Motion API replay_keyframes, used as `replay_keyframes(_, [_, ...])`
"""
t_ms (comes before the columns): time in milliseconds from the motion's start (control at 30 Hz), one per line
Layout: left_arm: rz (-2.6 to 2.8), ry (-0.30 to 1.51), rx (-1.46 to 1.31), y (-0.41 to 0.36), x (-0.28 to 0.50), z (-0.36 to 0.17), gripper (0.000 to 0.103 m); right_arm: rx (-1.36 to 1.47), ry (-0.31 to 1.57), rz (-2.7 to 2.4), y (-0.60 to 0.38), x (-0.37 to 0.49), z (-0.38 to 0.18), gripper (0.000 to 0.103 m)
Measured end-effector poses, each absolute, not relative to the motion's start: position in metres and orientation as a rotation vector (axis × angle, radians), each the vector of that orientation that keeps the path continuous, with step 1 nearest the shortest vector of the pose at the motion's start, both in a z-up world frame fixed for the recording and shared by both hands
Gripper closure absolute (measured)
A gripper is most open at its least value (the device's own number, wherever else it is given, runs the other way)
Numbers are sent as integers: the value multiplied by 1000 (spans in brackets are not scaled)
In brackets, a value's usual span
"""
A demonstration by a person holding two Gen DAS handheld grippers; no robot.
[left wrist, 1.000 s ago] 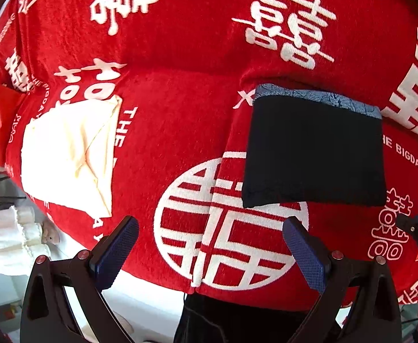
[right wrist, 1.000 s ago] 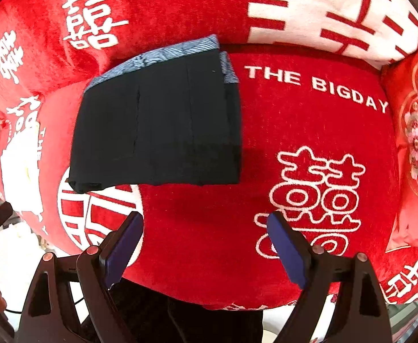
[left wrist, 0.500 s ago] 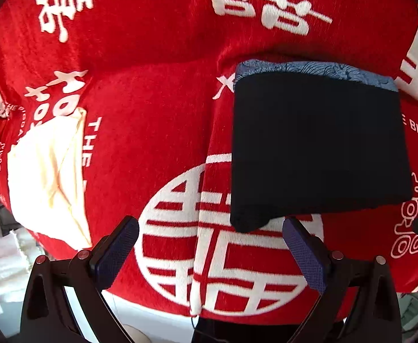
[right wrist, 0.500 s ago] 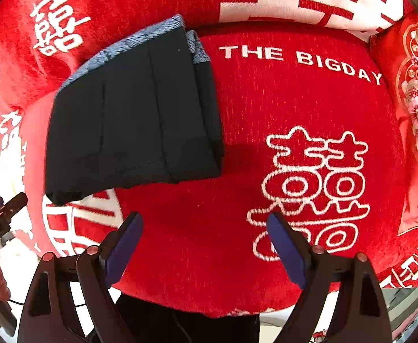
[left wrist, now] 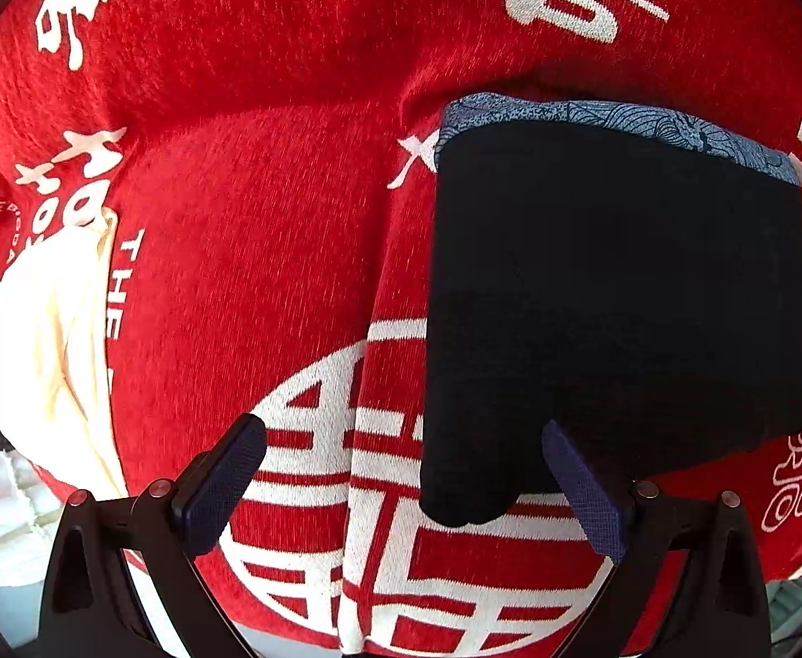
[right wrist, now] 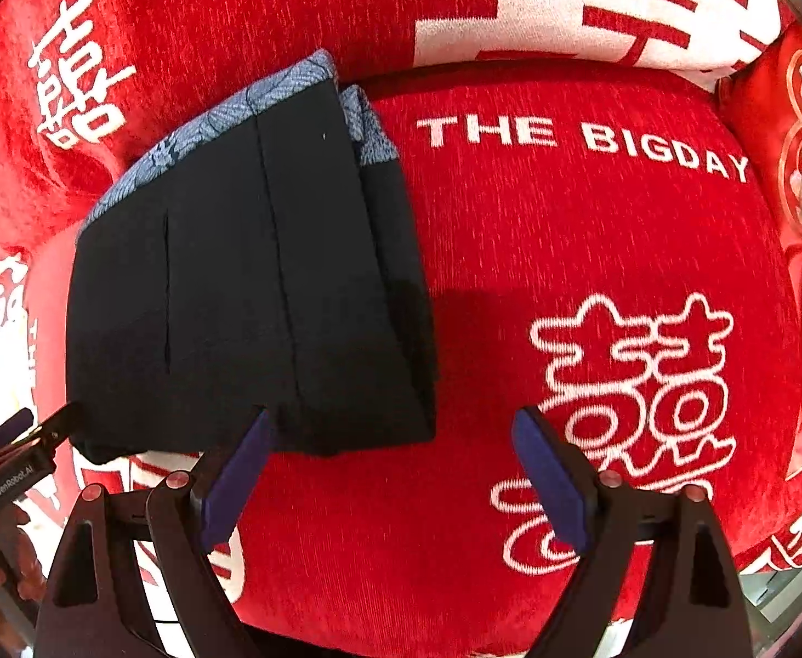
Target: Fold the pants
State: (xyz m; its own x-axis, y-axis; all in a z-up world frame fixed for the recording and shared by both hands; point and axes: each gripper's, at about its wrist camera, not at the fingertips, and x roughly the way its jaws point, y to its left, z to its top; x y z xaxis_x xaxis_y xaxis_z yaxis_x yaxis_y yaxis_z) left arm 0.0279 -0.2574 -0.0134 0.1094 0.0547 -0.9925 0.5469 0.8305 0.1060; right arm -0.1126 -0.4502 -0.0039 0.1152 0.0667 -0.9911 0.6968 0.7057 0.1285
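1. Closing in on the pants (left wrist: 614, 296), both grippers are now sitting much nearer the dark folded bundle than a second ago; in each wrist view it is filling more of the frame and its near edge is reaching down to the fingertips.
2. Lying as a compact rectangle on the red blanket (right wrist: 565, 252), the pants are showing a blue patterned waistband (left wrist: 609, 118) along the far edge, with stacked layers visible at the right side in the right wrist view.
3. Judging from that shape, the folding is looking largely done, and this approach is probably setting up one more fold or a lift of the bundle.
4. Spreading wide, the left gripper (left wrist: 403, 485) is holding nothing; its right finger is overlapping the bundle's near left corner, though contact cannot be told.
5. Standing equally wide apart, the right gripper (right wrist: 392, 471) is empty too, its left finger sitting just at the bundle's near edge.
6. Resting well apart to the left, a cream cloth (left wrist: 55, 362) is lying on the blanket.
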Motion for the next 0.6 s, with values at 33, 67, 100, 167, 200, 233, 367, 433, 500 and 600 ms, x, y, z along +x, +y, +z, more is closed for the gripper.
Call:
replay_keyframes(33, [-389, 1426, 522, -258, 28, -13, 2, 681, 1393, -520, -450, -111, -3, 13])
replay_keyframes(67, [-390, 1421, 523, -259, 28, -12, 2, 672, 1384, -521, -450, -110, -2, 13])
replay_keyframes(100, [-391, 1419, 522, -259, 28, -12, 2, 667, 1378, -519, -451, -108, -1, 13])
replay_keyframes(167, [-388, 1417, 519, -258, 30, -11, 2, 662, 1372, -518, -452, -106, -1, 13])
replay_keyframes(200, [-385, 1418, 517, -258, 31, -11, 2, 662, 1366, -517, -454, -105, -1, 13])
replay_keyframes(233, [-384, 1419, 511, -257, 33, -10, 2, 662, 1358, -516, -456, -104, -1, 13])
replay_keyframes(367, [-380, 1395, 518, -262, 43, -9, 2, 640, 1338, -536, -466, -98, 0, 13])
replay_keyframes(433, [-373, 1378, 525, -268, 51, -9, 2, 638, 1331, -539, -475, -92, -1, 13])
replay_keyframes(500, [-368, 1370, 507, -274, 58, -11, 2, 635, 1328, -538, -479, -86, -1, 13])
replay_keyframes(600, [-350, 1392, 487, -282, 67, -22, 2, 603, 1331, -522, -479, -73, -3, 17])
